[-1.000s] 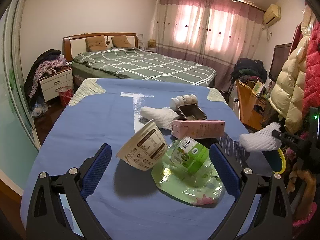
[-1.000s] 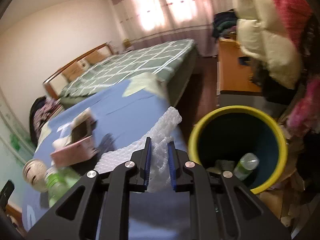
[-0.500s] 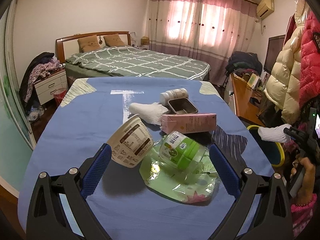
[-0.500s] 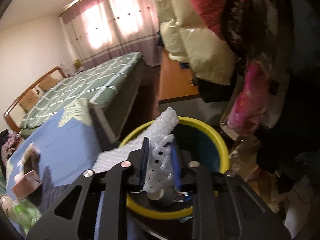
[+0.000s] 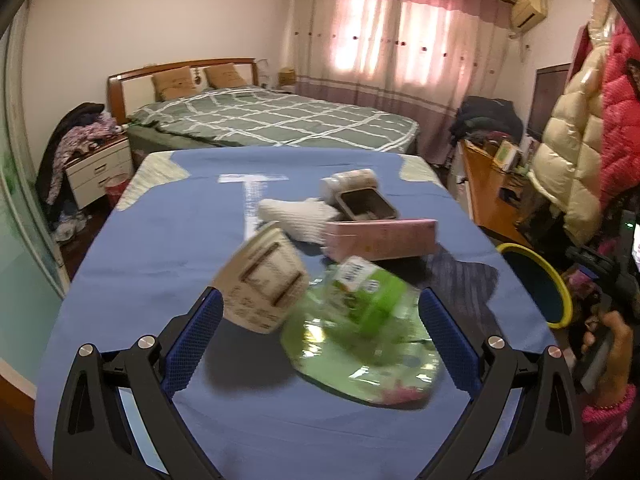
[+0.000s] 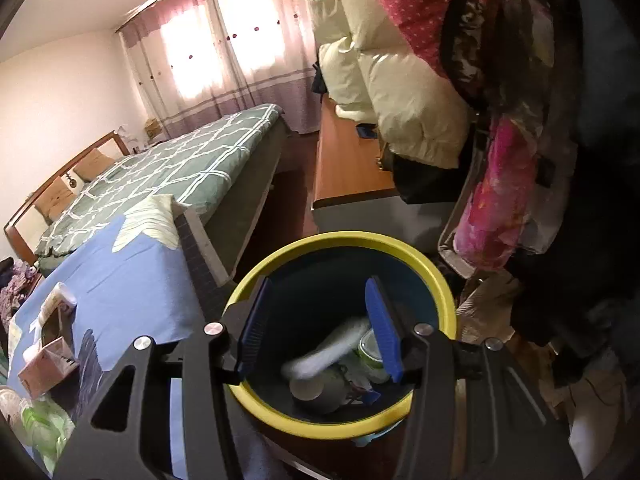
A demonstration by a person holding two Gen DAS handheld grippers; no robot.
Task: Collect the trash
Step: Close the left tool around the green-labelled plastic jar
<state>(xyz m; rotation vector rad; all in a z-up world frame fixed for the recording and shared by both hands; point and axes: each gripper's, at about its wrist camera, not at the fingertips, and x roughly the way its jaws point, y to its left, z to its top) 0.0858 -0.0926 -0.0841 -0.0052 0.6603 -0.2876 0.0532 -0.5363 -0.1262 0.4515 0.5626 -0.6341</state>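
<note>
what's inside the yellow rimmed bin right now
Inside the yellow-rimmed bin: a white foam sleeve, a green-capped bottle and a round grey container. The pile hides whatever lies underneath.

Green checked bed (image 5: 276, 124), backlit pink curtains (image 5: 400, 40), white nightstand (image 5: 98, 170), wooden desk (image 6: 352, 160).

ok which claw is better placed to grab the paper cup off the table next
Left. The left claw is open, with the paper cup lying just ahead between its fingers on the blue table. The right claw, jaws opening with nothing between them, hangs over the yellow-rimmed bin beside the table.
</note>
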